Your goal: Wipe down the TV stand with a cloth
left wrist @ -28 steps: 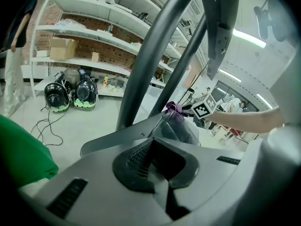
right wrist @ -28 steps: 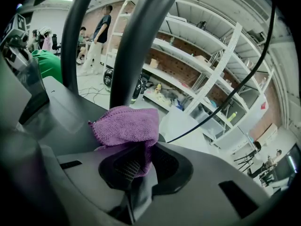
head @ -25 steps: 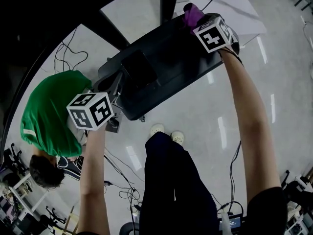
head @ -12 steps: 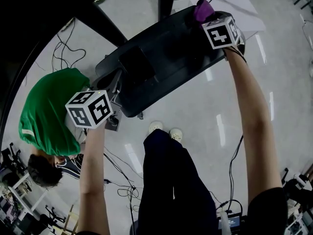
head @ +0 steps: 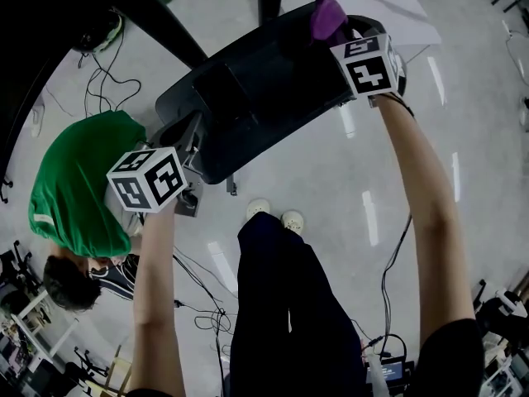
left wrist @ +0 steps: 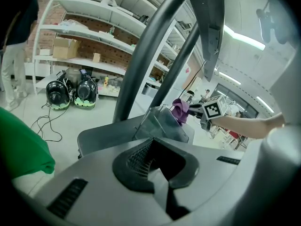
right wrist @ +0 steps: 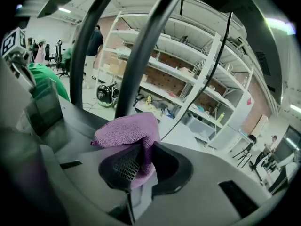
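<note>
1. In the head view, two bare forearms are stretched forward above dark trousers (head: pixel 277 304) and pale shoes (head: pixel 269 215).
2. The left gripper (left wrist: pixel 157 169) is held at the near left end of the TV stand (head: pixel 281 81). Its jaws are seen pressed together, with nothing caught between them.
3. The right gripper (right wrist: pixel 136 171) is held at the stand's far right end. Its jaws are closed on a purple cloth (right wrist: pixel 128 131), which is bunched up above the tips.
4. The stand's dark, flat surface is seen lying diagonally across the pale floor (head: pixel 331 180), between the two grippers. The cloth is placed over its far right edge. Whether the cloth is pressed against the surface cannot be told.
5. A dark rectangular panel (head: pixel 221 98) is seen on the left half of the surface.
6. A person in a green top (head: pixel 74 180) is seen low on the floor just beside the stand's left end, and loose cables (head: pixel 107 89) are strewn near by.
7. White shelving (right wrist: pixel 188 69) stocked with boxes is seen well beyond the stand, against a brick wall.
</note>
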A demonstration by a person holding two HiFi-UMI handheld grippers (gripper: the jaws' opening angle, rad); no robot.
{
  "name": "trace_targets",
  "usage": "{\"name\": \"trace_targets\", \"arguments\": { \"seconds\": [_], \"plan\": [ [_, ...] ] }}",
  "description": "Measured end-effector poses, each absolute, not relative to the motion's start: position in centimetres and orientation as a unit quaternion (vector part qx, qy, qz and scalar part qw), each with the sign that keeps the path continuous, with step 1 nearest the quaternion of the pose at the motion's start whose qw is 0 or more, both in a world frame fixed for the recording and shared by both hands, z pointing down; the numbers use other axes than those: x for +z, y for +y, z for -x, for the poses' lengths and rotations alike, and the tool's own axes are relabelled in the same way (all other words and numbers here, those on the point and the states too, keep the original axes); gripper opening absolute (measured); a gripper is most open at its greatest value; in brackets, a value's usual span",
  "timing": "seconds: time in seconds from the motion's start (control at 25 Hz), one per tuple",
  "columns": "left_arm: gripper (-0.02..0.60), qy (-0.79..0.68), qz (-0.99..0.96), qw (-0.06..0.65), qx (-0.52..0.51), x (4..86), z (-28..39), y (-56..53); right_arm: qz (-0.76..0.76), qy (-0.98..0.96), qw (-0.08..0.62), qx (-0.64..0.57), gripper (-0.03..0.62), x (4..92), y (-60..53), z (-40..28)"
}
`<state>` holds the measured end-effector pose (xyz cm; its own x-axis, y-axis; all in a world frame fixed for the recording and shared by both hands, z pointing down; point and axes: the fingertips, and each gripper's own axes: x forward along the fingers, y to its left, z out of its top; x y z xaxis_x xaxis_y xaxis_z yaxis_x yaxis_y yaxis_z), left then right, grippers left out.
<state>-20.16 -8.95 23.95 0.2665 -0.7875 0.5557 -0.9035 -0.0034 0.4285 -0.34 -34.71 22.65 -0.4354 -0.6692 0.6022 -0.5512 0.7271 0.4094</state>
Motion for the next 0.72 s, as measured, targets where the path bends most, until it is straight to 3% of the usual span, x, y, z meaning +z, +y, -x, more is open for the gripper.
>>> {"name": "trace_targets", "arguments": {
  "seconds": [0.24,0.72],
  "plan": [
    [0.006,-0.605,-0.702,0.369,0.074,23.4,19.4,-6.9,-0.308,-0.884,0.351,-0.033,0.069,22.2,-28.9,4.1],
    [0.006,-0.607,-0.698,0.375,0.067,23.7,19.3,-4.4,-0.209,-0.912,0.354,0.005,0.069,25.2,-20.0,11.3]
  ]
}}
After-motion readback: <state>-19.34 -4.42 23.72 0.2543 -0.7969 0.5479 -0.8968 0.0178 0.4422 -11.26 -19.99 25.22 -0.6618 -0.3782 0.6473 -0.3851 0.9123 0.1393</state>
